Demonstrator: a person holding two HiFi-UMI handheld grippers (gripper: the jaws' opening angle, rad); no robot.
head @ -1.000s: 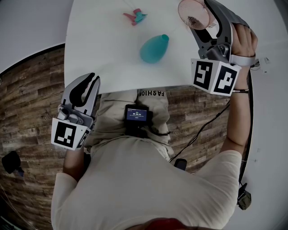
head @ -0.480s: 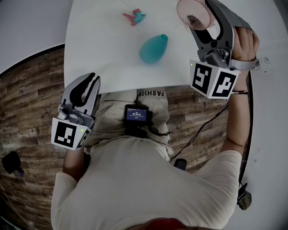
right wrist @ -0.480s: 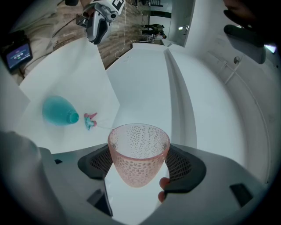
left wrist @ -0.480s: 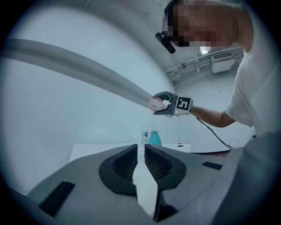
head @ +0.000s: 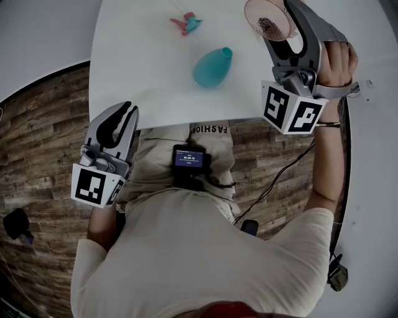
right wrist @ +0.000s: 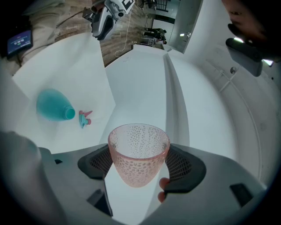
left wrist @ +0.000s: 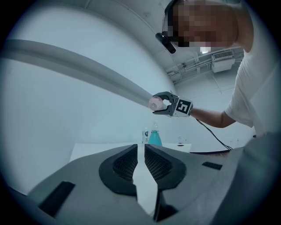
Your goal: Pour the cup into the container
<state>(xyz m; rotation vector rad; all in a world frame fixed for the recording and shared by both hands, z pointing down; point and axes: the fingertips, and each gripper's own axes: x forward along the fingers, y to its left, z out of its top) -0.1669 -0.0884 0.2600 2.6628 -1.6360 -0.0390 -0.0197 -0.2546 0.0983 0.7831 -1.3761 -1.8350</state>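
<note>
A pink dimpled glass cup (head: 267,18) hangs above the far right of the white table (head: 149,68), and my right gripper (head: 275,17) is shut on it. In the right gripper view the cup (right wrist: 138,154) sits upright between the two pads. A teal narrow-necked container (head: 212,67) stands mid-table, left of and nearer than the cup; it shows again as the teal container (right wrist: 52,105). My left gripper (head: 122,115) hangs shut and empty over the floor, off the table's near left corner. The left gripper view shows its pads (left wrist: 127,163) together, with the container (left wrist: 154,137) and cup (left wrist: 155,103) far off.
A small pink and teal object (head: 186,22) lies on the table beyond the container. The table's near edge (head: 186,123) meets the person's legs. Wood floor (head: 37,136) lies left, and a dark cable (head: 280,180) trails on the right.
The right gripper has shifted slightly, its marker cube a little higher and closer to the table, with the cup staying in nearly the same spot. The left gripper has not moved.
</note>
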